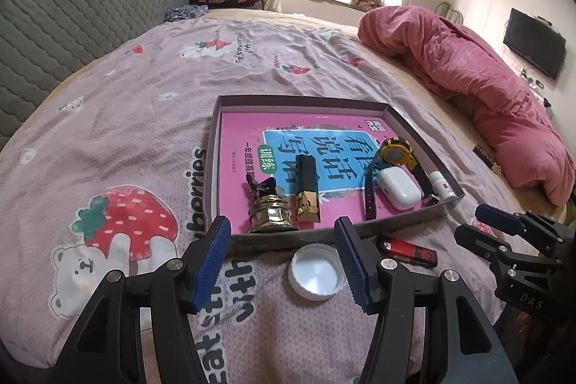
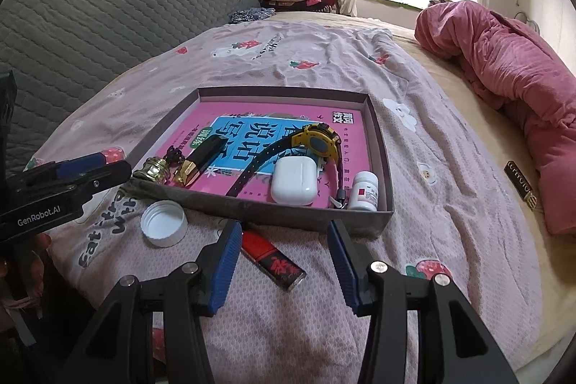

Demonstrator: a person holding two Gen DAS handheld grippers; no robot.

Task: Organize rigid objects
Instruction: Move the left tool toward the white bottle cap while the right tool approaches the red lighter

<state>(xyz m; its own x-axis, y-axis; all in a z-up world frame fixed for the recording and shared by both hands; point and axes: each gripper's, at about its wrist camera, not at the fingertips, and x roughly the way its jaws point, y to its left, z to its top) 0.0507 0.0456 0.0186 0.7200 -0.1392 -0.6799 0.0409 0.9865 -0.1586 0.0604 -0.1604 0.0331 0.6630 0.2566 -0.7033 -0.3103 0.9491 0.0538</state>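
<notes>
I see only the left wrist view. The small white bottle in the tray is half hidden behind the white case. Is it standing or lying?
Observer: The small white bottle stands upright in the near right corner of the tray.
Operator: The red stick outside the tray is also partly covered for me. Where is the right gripper to it?
Observer: The red stick lies flat on the bedsheet, and the right gripper has its jaws open over it, clamping nothing.
</notes>
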